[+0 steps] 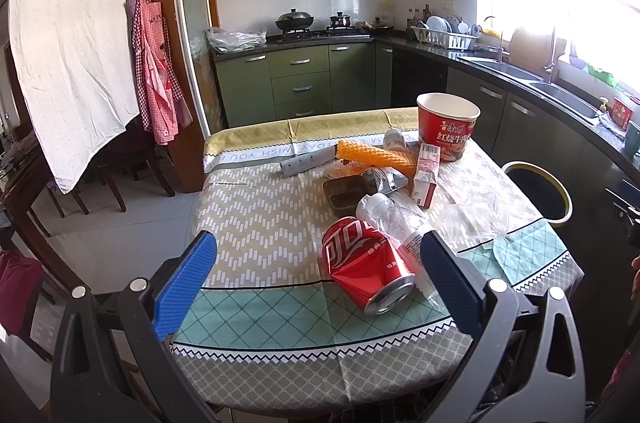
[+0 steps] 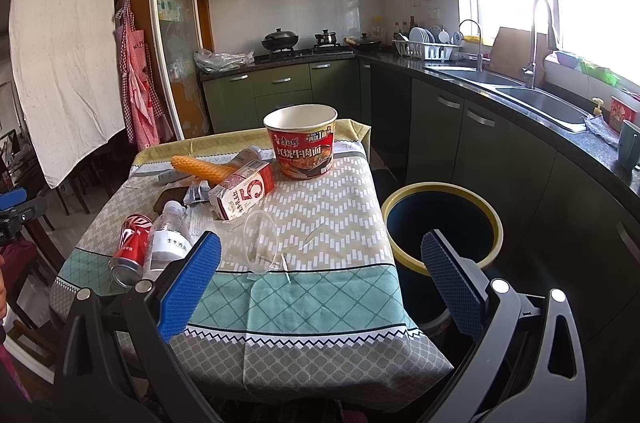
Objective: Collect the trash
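Observation:
Trash lies on a table with a patterned cloth (image 1: 256, 223). A dented red cola can (image 1: 364, 267) lies nearest, between the tips of my open left gripper (image 1: 318, 241), with a clear plastic bottle (image 1: 400, 223) against it. Behind lie a brown tray (image 1: 344, 193), a silver wrapper (image 1: 384, 179), a milk carton (image 1: 426, 175), an orange foam net (image 1: 376, 155) and a red noodle cup (image 1: 446, 127). My right gripper (image 2: 320, 239) is open and empty near the table's front edge. It points at a clear plastic cup (image 2: 262, 239) and the bin (image 2: 440, 219).
The round dark bin with a yellow rim (image 1: 536, 191) stands on the floor right of the table. Green kitchen cabinets (image 2: 480, 143) and a sink counter run along the right. A grey power strip (image 1: 308, 161) lies on the table. Chairs (image 1: 116, 163) stand at the left.

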`<state>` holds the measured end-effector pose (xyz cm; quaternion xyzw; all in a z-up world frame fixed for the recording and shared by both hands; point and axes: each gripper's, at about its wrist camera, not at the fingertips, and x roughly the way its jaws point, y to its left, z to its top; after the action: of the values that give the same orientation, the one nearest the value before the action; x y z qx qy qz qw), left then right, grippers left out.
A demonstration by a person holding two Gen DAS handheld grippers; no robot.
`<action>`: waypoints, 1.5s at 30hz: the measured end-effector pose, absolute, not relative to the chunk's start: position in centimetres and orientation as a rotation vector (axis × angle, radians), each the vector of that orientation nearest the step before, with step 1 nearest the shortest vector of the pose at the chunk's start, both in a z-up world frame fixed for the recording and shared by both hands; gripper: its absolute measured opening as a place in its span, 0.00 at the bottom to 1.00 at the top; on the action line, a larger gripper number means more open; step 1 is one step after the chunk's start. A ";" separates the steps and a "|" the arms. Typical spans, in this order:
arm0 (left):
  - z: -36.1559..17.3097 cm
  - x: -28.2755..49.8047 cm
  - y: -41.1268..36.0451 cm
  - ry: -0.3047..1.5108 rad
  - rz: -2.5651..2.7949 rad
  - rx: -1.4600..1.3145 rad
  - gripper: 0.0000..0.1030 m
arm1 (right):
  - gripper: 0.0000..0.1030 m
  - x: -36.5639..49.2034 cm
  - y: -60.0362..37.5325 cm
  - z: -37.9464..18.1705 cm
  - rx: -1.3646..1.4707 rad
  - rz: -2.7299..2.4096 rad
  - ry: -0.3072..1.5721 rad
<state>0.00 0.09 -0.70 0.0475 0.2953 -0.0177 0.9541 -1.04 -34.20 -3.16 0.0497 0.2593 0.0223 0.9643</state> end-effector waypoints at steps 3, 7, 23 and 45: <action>-0.7 0.0 0.0 0.601 -0.034 0.098 0.94 | 0.96 -0.9 -34.0 -3.3 0.098 0.048 0.529; -0.7 0.1 0.0 0.605 -0.036 0.098 0.94 | 0.96 -0.8 -33.8 -3.3 0.095 0.050 0.531; -0.9 0.2 0.1 0.605 -0.036 0.094 0.94 | 0.96 -0.8 -33.7 -3.4 0.096 0.051 0.531; -0.9 0.2 0.3 0.619 -0.037 0.093 0.94 | 0.96 -0.8 -33.8 -3.5 0.098 0.045 0.537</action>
<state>0.16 0.28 -0.90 0.0457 0.3043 -0.0184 0.9513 -0.82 -33.78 -3.53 0.0484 0.2653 0.0220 0.9627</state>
